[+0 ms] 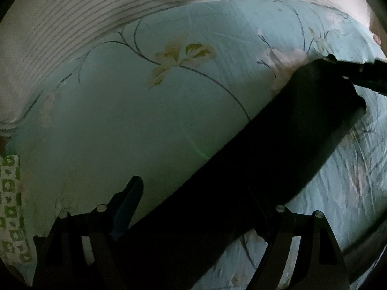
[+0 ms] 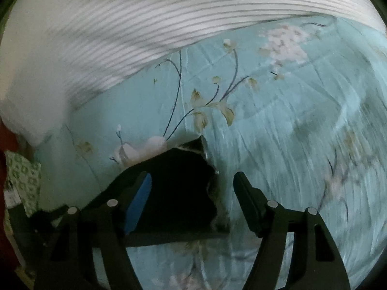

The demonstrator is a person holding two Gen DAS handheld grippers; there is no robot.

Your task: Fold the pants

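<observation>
Pants (image 1: 278, 149) stretch between clenched left gripper (image 1: 193, 217) and unclenched right gripper (image 2: 192, 193) over floral sheet (image 1: 121, 120).

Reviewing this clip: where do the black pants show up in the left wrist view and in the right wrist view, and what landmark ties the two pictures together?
Left wrist view: the black pants run as a wide dark band from bottom centre up to the right edge.
Right wrist view: the pants lie low and centre-left, their frayed hem between the open fingers of the right gripper.
Shared landmark: the white striped bedding across the top, above the teal floral sheet.
</observation>
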